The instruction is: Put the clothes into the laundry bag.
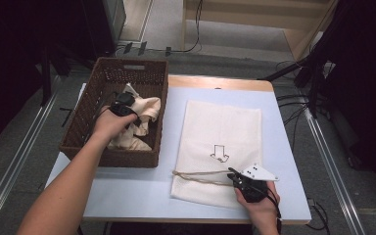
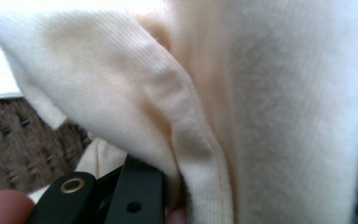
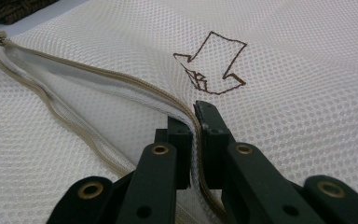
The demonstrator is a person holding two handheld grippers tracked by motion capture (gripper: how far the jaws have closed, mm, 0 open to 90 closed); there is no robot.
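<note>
Cream garment (image 1: 144, 110) in the basket (image 1: 90, 105), soft and limp, bunches in the left claw (image 1: 122, 108); right claw (image 1: 240, 180) pinches the mesh bag's (image 1: 223, 127) zipper edge.

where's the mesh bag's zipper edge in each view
High view: the zipper edge runs across the near end of the mesh bag, low and right of centre, ending at the right gripper.
Left gripper view: not in it.
Right gripper view: it curves from upper left to bottom centre, pinched between the jaws.
Shared landmark: the brown arrow on the bag.
</note>
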